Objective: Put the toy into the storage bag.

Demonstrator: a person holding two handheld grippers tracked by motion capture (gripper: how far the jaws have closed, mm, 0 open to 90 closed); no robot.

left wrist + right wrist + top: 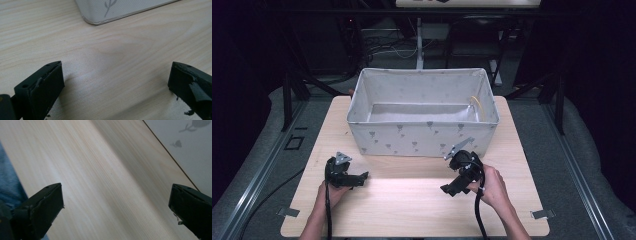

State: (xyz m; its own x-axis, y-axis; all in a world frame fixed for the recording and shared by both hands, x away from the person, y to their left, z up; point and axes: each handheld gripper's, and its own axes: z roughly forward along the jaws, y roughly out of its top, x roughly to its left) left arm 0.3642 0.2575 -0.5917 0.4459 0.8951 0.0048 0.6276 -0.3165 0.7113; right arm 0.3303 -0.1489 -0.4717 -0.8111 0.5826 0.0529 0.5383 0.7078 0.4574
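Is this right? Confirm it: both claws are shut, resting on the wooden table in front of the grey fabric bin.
Not quite. Both claws are open, jaws wide apart with nothing between, as each gripper view shows. The rest holds: left claw and right claw are at the wooden table, in front of the grey fabric bin.

fabric bin [120, 10] cropped by top edge, yellow item [476, 106] inside unidentifiable

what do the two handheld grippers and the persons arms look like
Both are black. The left gripper and right gripper each carry a grey three-cornered plate on top and trail a black cable toward the person. Seen close in the gripper views, each has two blocky black jaws with small screw holes and frayed padding at the edges. The forearms are bare, with no sleeves in view.
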